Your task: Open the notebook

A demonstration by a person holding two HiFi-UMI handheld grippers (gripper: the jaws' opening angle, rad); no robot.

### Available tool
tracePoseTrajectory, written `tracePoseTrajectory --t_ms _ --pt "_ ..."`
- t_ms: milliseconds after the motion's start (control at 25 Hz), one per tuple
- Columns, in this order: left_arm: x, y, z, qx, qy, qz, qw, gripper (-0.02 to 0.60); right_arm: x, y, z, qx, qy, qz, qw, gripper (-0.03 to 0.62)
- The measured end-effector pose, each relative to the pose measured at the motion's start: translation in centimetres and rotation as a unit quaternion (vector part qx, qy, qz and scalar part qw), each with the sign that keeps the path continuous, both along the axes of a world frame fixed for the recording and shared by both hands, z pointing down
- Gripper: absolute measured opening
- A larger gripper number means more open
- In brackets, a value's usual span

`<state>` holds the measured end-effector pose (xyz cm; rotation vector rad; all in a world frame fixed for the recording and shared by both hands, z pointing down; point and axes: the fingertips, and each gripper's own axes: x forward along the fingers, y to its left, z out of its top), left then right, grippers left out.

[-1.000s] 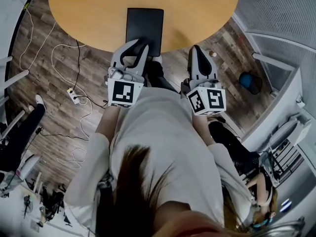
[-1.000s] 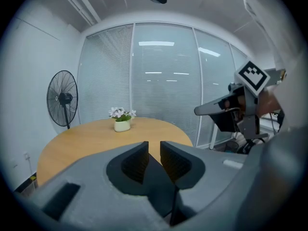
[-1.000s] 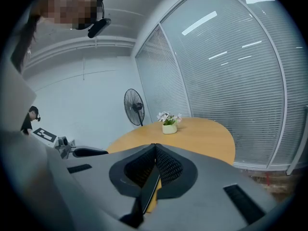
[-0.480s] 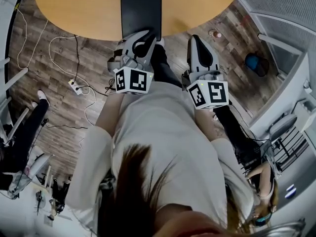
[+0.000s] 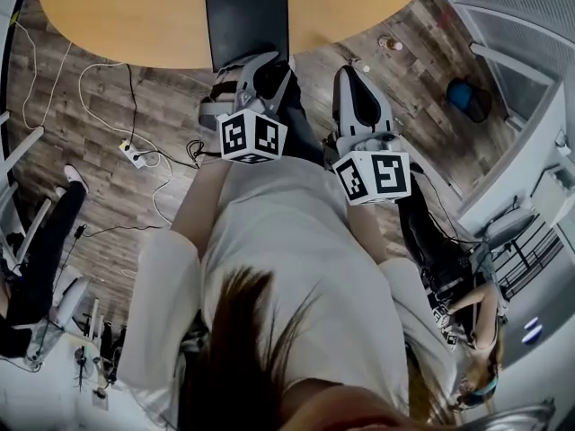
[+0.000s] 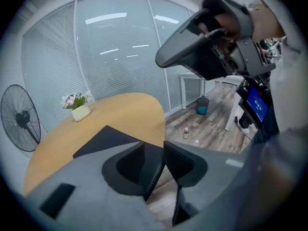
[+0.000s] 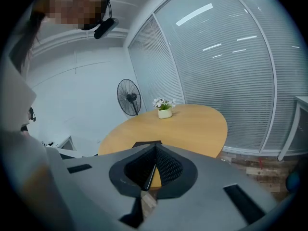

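"What sort of place was it?"

"Office, meeting corner. Glass partition walls (image 6: 120, 57) with slatted blinds closed it in, strip lights reflected in them."

"What else showed it?"

"Round wooden table (image 5: 117, 25) with a small flower pot (image 7: 165, 110) on it. Pedestal fan (image 7: 129, 97) by the white wall. Plank floor (image 5: 117, 115) with a power strip (image 5: 135, 155) and loose cables. Waste bin (image 6: 202, 106) and a lit blue screen (image 6: 255, 107) nearby."

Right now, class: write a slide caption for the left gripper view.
Left gripper, jaws just opening with nothing between them, points at the closed black notebook on the round wooden table.
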<state>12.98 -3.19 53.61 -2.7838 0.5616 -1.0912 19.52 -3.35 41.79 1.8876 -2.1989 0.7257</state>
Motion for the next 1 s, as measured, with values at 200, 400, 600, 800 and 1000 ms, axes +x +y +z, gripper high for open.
tracePoseTrajectory --t_ms 200,400,600,800,1000 --pt "0.7 0.4 1.6 -0.007 -0.035 0.003 0.9994 0.155 0.5 0.2 0.1 -0.003 -0.003 -0.001 1.0 0.002" --pt "0.9 0.2 2.8 -0.002 -0.075 -0.002 0.9972 0.158 0.9 0.1 -0.5 0.007 -0.006 0.01 1.0 0.002" --pt "1.0 -0.1 3.0 0.013 -0.084 -0.003 0.9964 0.156 0.5 0.0 -0.8 0.011 -0.007 0.007 1.0 0.002" --pt "1.0 0.0 2.6 0.003 -0.074 -0.009 0.9972 0.153 0.6 0.1 -0.7 0.01 -0.007 0.006 1.0 0.002" --pt "0.6 0.0 0.7 -0.013 -0.043 -0.029 0.9986 0.153 -0.1 -0.1 -1.0 0.016 -0.007 0.001 1.0 0.002"
